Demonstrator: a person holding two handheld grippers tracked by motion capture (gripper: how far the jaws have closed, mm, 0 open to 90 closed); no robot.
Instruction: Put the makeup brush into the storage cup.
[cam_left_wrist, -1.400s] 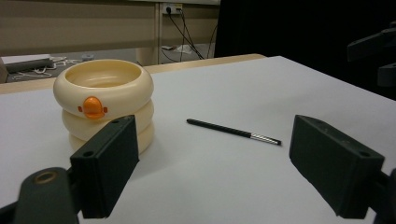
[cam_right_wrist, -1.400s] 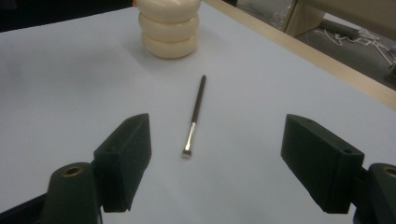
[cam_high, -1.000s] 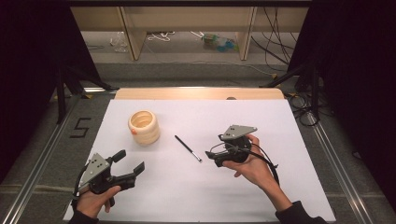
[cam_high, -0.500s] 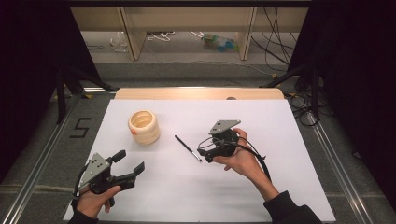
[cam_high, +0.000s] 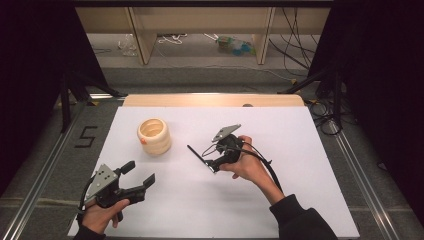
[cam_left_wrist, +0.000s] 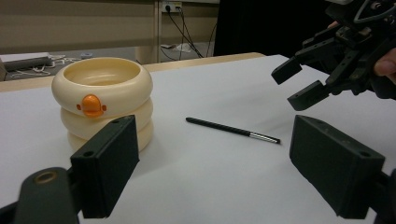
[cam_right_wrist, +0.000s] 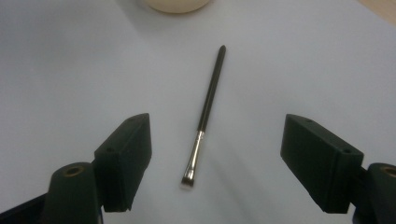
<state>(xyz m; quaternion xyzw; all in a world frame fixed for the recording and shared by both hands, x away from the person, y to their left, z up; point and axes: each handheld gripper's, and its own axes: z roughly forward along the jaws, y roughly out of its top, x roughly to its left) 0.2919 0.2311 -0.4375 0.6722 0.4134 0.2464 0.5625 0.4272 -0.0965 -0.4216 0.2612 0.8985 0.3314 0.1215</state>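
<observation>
at the left of the high view the left tool (cam_high: 136, 176) is seen resting low near the front edge of the white bench (cam_high: 300, 150), its jaws held apart with nothing between them, and it is pointed toward the middle of the bench. further in and just right of it, a cream ribbed cup (cam_high: 154, 135) with an orange button on its side is stood upright, well apart from both tools. between the cup and the right hand a slim black makeup brush (cam_right_wrist: 208, 109) is laid flat on the bench, its handle end turned toward the cup and its silver ferrule and bristle tip turned toward the right tool (cam_high: 212, 161). the right tool is held just over the brush's tip end, tilted down, with its jaws wide; they have just been closing a little, and the brush is framed in the gap but is not touched by either pad. the step in hand is judged to be the approach for picking up the brush. for the next move, the right tool would need to be lowered until the pads straddle the handle near the ferrule, then closed squarely across so the thin shaft is not rolled away.
</observation>
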